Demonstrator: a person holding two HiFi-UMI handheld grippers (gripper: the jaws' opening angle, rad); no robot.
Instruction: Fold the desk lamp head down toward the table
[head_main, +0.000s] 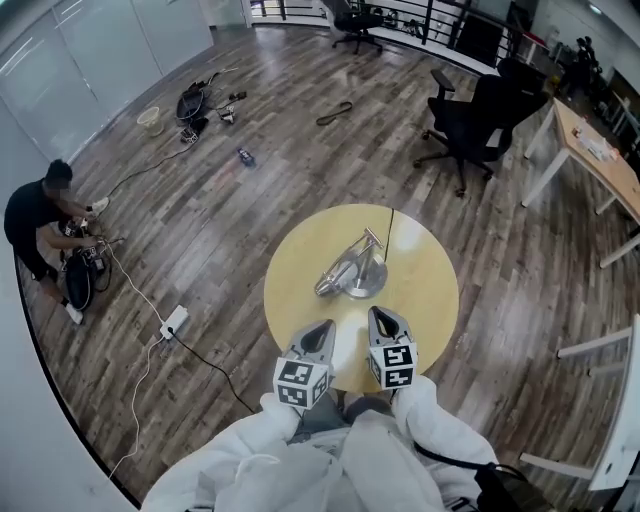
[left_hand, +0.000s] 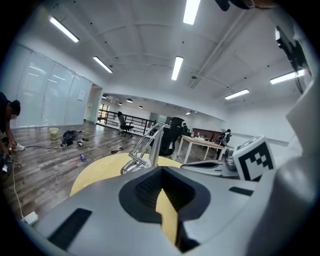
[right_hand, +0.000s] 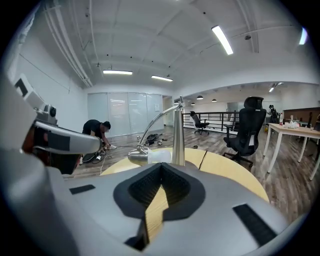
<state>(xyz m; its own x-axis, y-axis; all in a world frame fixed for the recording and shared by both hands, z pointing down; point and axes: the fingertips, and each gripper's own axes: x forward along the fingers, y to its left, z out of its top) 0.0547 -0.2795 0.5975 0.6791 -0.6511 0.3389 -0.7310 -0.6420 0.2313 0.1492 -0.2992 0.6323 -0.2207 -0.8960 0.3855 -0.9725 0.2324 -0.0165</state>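
Fingers clenched on nothing on both the left gripper (head_main: 320, 332) and the right gripper (head_main: 385, 318), which hang side by side at the bench's (head_main: 300, 250) near edge, apart from the lamp (head_main: 352, 272). The lamp stands mid-bench, its head (right_hand: 148, 157) already low over the top. I'd judge the fold done or nearly so; next, check whether the head needs a last press down.

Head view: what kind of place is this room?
Probably an open-plan office or lab: office chairs, a long desk, glass partition walls and ceiling strip lights.
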